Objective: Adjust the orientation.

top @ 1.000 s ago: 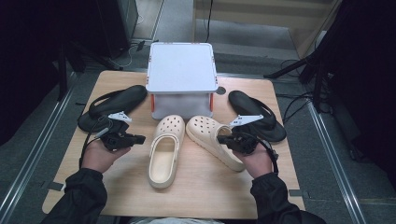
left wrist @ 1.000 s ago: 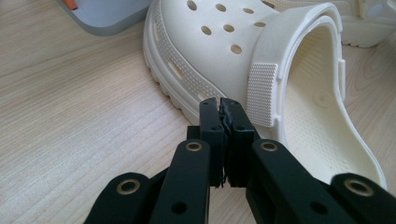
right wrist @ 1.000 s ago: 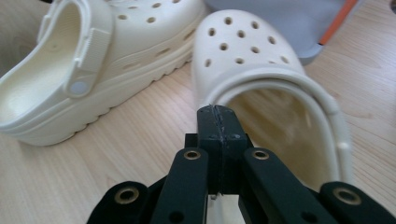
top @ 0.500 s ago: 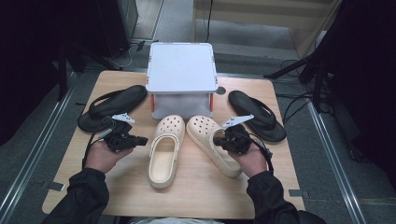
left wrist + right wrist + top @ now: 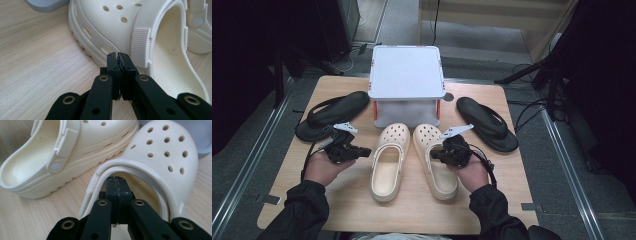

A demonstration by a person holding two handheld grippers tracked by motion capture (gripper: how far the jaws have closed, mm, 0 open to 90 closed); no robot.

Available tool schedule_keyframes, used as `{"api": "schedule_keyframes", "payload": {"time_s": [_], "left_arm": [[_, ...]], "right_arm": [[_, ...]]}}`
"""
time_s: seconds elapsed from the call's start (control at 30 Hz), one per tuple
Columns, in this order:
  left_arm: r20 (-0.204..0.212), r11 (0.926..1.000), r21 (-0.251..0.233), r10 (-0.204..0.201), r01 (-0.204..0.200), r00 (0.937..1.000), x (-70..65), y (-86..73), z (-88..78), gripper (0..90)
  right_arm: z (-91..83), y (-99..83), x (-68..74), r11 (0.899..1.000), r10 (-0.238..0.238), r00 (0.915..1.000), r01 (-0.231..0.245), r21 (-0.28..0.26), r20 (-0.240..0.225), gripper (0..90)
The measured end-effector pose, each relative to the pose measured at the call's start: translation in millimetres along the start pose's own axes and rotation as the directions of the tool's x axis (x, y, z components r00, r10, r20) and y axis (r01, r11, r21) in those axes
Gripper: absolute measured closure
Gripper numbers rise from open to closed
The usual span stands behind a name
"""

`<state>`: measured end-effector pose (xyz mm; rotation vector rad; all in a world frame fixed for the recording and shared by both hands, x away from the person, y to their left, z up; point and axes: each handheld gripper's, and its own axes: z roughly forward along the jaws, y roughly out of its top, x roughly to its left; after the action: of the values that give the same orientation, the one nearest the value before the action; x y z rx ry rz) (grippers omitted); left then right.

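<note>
Two cream foam clogs side by side mid-table, chunky ridged soles, round vent holes on toes, ribbed heel straps. Left clog (image 5: 387, 162) and right clog (image 5: 435, 160) point toward white lidded box (image 5: 406, 75). Black rubber flip-flops (image 5: 332, 114) flank them on pale woodgrain table (image 5: 492, 200). Left gripper (image 5: 362, 151) just beside left clog's outer sole edge, jaws pressed together, nothing between. Right gripper (image 5: 436, 155) tips poke into right clog's foot opening, under strap; jaws also pressed together, pinching nothing.
</note>
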<state>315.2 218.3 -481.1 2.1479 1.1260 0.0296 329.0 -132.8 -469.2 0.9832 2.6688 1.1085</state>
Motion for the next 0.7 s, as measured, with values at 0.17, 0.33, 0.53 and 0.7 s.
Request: {"api": "schedule_keyframes", "payload": {"time_s": [0.17,0.33,0.53,0.7], "left_arm": [[0.011,0.9997,0.022,0.008,-0.008,0.9999,-2.9,0.1,6.0,88.8],[0.018,0.9994,0.031,0.017,-0.018,0.9997,-5.2,0.5,7.8,88.9],[0.038,0.9986,0.044,0.027,-0.029,0.9989,-8.8,0.4,11.3,89.1],[0.047,0.9965,0.061,0.054,-0.057,0.9974,-16.5,2.0,16.2,89.0]], "right_arm": [[4.9,2.3,3.6,1.0,-0.002,0.9999,0.002,-0.008,-0.014,90.0],[8.1,3.6,5.2,1.0,0.006,0.9996,-0.006,-0.005,-0.027,90.0],[12.5,5.6,8.2,1.0,0.005,0.9993,-0.005,-0.01,-0.038,90.0],[15.1,6.8,8.5,1.0,0.007,0.9988,-0.008,-0.016,-0.049,90.0]]}}
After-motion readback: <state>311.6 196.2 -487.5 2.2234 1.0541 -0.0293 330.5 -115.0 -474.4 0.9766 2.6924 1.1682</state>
